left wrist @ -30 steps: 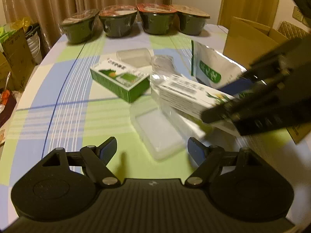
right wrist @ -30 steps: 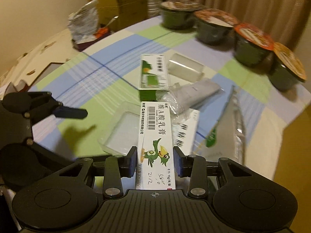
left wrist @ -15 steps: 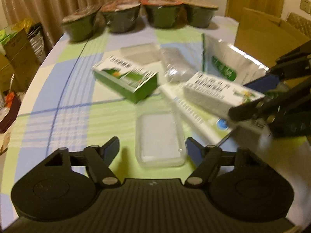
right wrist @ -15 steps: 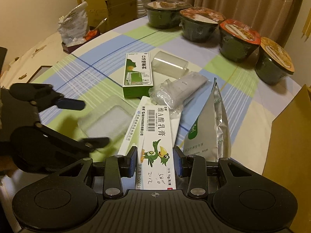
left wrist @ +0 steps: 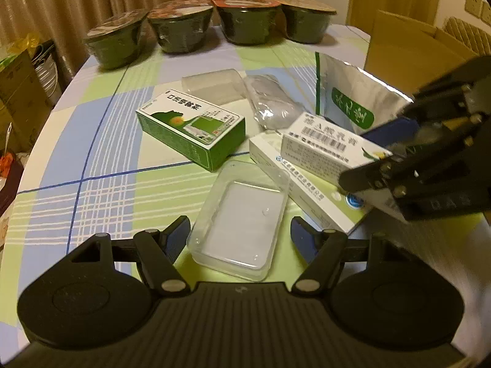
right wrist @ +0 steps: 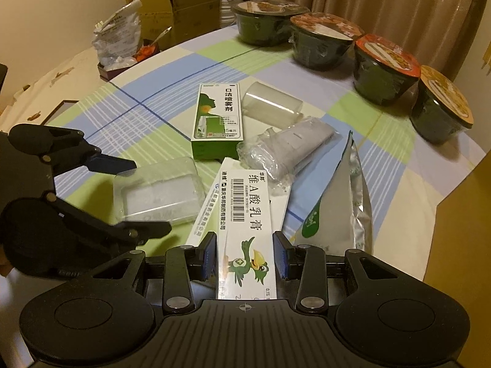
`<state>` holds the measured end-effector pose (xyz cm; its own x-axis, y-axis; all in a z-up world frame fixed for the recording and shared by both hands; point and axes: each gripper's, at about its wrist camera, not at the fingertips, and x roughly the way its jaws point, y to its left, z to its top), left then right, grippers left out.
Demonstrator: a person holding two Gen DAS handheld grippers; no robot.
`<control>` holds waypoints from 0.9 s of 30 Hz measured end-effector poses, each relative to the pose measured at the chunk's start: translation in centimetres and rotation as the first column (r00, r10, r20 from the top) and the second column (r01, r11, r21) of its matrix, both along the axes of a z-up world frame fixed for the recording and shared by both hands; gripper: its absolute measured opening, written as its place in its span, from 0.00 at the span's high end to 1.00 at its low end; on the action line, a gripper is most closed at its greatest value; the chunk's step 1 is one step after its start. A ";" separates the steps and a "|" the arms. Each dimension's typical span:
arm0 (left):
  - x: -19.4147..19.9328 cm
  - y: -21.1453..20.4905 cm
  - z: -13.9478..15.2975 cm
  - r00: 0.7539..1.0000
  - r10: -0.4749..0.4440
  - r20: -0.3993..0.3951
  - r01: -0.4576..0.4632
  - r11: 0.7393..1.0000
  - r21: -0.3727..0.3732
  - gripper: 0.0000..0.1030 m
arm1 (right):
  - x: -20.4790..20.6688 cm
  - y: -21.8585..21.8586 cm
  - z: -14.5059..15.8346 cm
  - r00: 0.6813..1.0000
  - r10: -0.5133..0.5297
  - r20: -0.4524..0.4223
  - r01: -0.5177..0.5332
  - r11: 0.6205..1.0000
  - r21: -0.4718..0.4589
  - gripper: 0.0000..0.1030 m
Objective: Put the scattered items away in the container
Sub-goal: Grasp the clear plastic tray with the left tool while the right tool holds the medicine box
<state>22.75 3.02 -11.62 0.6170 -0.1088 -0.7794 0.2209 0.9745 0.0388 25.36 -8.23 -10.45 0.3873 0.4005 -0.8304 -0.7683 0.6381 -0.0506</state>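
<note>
My right gripper [right wrist: 244, 259] is shut on a white ointment box with a green duck [right wrist: 245, 214], held just above a longer white box [right wrist: 204, 211]. In the left wrist view this gripper [left wrist: 353, 158] comes in from the right with the ointment box [left wrist: 319, 150]. My left gripper [left wrist: 241, 234] is open, its fingers either side of a clear plastic case [left wrist: 242, 217] lying on the table. A green spray box [left wrist: 190, 128], a clear tube [left wrist: 211, 87], a plastic-wrapped item [left wrist: 270, 104] and a foil pouch [left wrist: 353, 101] lie behind. An open cardboard box [left wrist: 405, 43] stands at the table's right edge.
Several dark lidded bowls [left wrist: 184, 27] line the far edge of the checked tablecloth [left wrist: 92, 159]. Cartons and bags [right wrist: 172, 9] stand beyond the table's left side. The cardboard box's wall [right wrist: 460, 230] rises close on the right in the right wrist view.
My left gripper has moved forward until its open fingers straddle the clear case. My right gripper, still holding the ointment box, has drawn back towards the right.
</note>
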 end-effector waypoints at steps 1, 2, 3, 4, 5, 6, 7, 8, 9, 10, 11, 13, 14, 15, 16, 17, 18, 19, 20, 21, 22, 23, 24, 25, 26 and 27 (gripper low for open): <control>0.0 0.1 -0.1 1.000 -0.003 -0.005 0.003 1.000 -0.001 0.34 | 0.1 0.1 -0.1 1.000 0.000 -0.001 0.000 1.000 -0.001 0.59; 0.1 0.1 -0.3 1.000 -0.005 -0.010 0.005 1.000 -0.005 0.37 | 0.2 0.2 -0.2 1.000 -0.001 -0.002 0.001 1.000 -0.002 0.60; 0.2 0.2 -0.4 1.000 -0.004 -0.016 0.004 1.000 -0.010 0.40 | 0.3 0.3 -0.3 1.000 -0.003 -0.005 0.003 1.000 -0.002 0.60; 0.3 0.3 -0.5 1.000 -0.002 -0.021 0.002 1.000 -0.015 0.45 | 0.3 0.3 -0.4 1.000 -0.006 -0.008 0.006 1.000 -0.001 0.60; 0.4 0.4 -0.6 1.000 0.000 -0.025 -0.001 1.000 -0.022 0.47 | 0.4 0.3 -0.5 1.000 -0.010 -0.013 0.010 1.000 0.002 0.60; 0.5 0.6 -0.6 1.000 0.005 -0.029 -0.006 0.999 -0.034 0.47 | 0.4 0.2 -0.5 1.000 -0.014 -0.019 0.014 1.000 0.004 0.60; 0.5 0.7 -0.6 0.999 0.014 -0.032 -0.015 0.999 -0.045 0.48 | 0.3 0.2 -0.5 1.000 -0.021 -0.017 0.021 1.000 0.004 0.60; 0.5 0.9 -0.5 0.999 0.024 -0.034 -0.025 0.998 -0.052 0.48 | 0.2 0.1 -0.5 1.000 -0.025 -0.018 0.025 1.000 0.002 0.60; 0.4 0.9 -0.4 0.999 0.028 -0.033 -0.030 0.998 -0.054 0.48 | 0.0 0.0 -0.4 0.999 -0.026 -0.019 0.026 1.000 0.002 0.60; 0.3 1.0 -0.3 0.999 0.029 -0.031 -0.031 0.998 -0.055 0.48 | -0.3 0.0 -0.4 0.999 -0.028 -0.018 0.028 1.000 0.001 0.60; 0.2 1.0 -0.2 0.999 0.029 -0.030 -0.031 0.998 -0.055 0.48 | -0.5 -0.1 -0.3 0.999 -0.032 -0.015 0.032 0.999 -0.001 0.60; 0.0 1.0 0.0 0.999 0.025 -0.030 -0.026 0.998 -0.056 0.49 | -0.9 -0.4 -0.3 0.999 -0.043 -0.018 0.043 0.999 0.007 0.60; -0.1 0.9 0.0 0.999 0.020 -0.032 -0.022 0.998 -0.054 0.49 | -1.1 -0.6 -0.2 0.998 -0.051 -0.023 0.051 0.999 0.013 0.60; -0.1 0.9 0.0 0.999 0.016 -0.034 -0.018 0.999 -0.051 0.49 | -1.2 -0.7 -0.2 0.998 -0.055 -0.027 0.055 0.998 0.017 0.60; -0.2 0.8 0.0 0.999 0.013 -0.034 -0.014 0.999 -0.048 0.49 | -1.4 -0.8 -0.1 0.998 -0.062 -0.025 0.062 0.998 0.020 0.60; -0.3 0.7 0.0 0.999 0.011 -0.032 -0.012 0.999 -0.046 0.49 | -1.6 -0.9 -0.1 0.997 -0.067 -0.024 0.067 0.997 0.022 0.60; -0.4 0.7 0.1 0.999 0.010 -0.031 -0.012 0.999 -0.048 0.49 | -1.7 -1.1 0.1 0.997 -0.071 -0.026 0.072 0.997 0.028 0.60; -0.5 0.7 0.2 1.000 0.011 -0.029 -0.012 0.999 -0.051 0.49 | -1.8 -1.2 0.2 0.997 -0.076 -0.028 0.077 0.996 0.033 0.60; -0.5 0.8 0.2 1.000 0.013 -0.026 -0.015 0.998 -0.053 0.49 | -1.9 -1.4 0.3 0.996 -0.081 -0.026 0.082 0.996 0.037 0.60; -0.6 0.8 0.3 1.000 0.016 -0.024 -0.017 0.998 -0.053 0.49 | -2.0 -1.4 0.5 0.996 -0.084 -0.025 0.085 0.996 0.039 0.60; -0.6 0.8 0.3 1.000 0.018 -0.021 -0.019 0.998 -0.054 0.49 | -2.1 -1.5 0.7 0.996 -0.085 -0.023 0.086 0.995 0.041 0.60; -0.6 0.8 0.4 1.000 0.020 -0.019 -0.021 0.998 -0.056 0.49 | -2.2 -1.6 0.8 0.996 -0.087 -0.023 0.087 0.995 0.042 0.60; -0.7 0.8 0.5 1.000 0.021 -0.016 -0.022 0.998 -0.056 0.49 | -2.3 -1.7 0.9 0.996 -0.087 -0.021 0.088 0.995 0.041 0.60; -0.8 0.8 0.6 1.000 0.021 -0.014 -0.022 0.998 -0.055 0.49 | -2.4 -1.7 1.0 0.996 -0.087 -0.019 0.088 0.995 0.038 0.60; -0.9 0.8 0.6 1.000 0.020 -0.012 -0.021 0.998 -0.056 0.49 | -2.5 -1.8 1.0 0.996 -0.088 -0.018 0.088 0.995 0.035 0.60; -1.0 0.7 0.7 1.000 0.020 -0.012 -0.021 0.998 -0.057 0.49 | -2.6 -1.9 1.1 0.996 -0.089 -0.017 0.090 0.995 0.034 0.60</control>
<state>21.80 3.75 -10.94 0.6104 -0.1409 -0.7795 0.2012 0.9794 -0.0194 22.77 -10.15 -9.36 0.4099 0.3934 -0.8230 -0.7085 0.7055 -0.0157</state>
